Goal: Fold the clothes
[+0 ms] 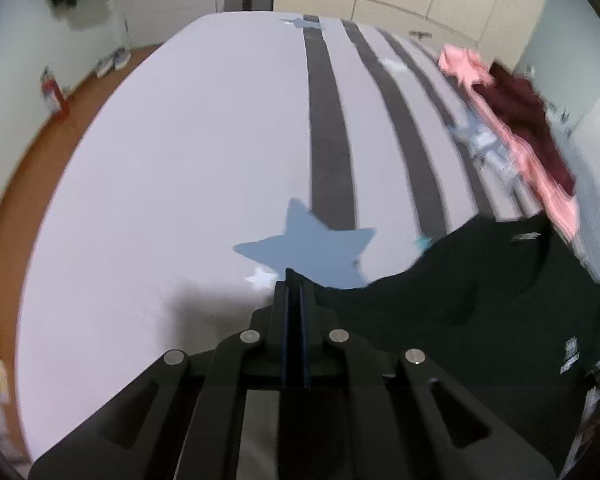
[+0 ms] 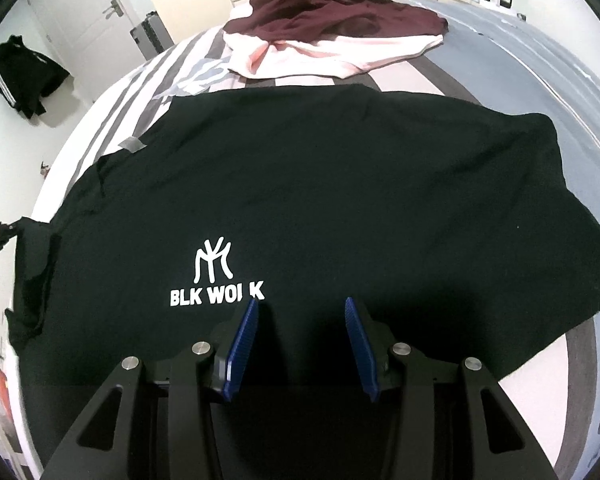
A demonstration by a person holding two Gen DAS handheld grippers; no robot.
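A black T-shirt [image 2: 340,200] with a white "BLK WORK" logo [image 2: 216,276] lies spread flat on the bed, filling the right wrist view. My right gripper [image 2: 300,308] hovers over its near part, blue pads [image 2: 244,344] apart and nothing between them. In the left wrist view my left gripper [image 1: 294,280] is shut, its fingers pressed together at the edge of the black T-shirt [image 1: 480,312]. The right wrist view shows that left gripper [image 2: 4,232] at the far left, pinching the tip of the shirt's sleeve [image 2: 32,240] and drawing it outward.
The bed sheet [image 1: 180,160] is pale with grey stripes and a blue star [image 1: 312,252]. A maroon garment [image 2: 340,12] and a pink one [image 2: 320,60] are heaped at the far end. Dark clothes [image 2: 20,76] hang on the wall; a suitcase [image 2: 150,36] stands by the door.
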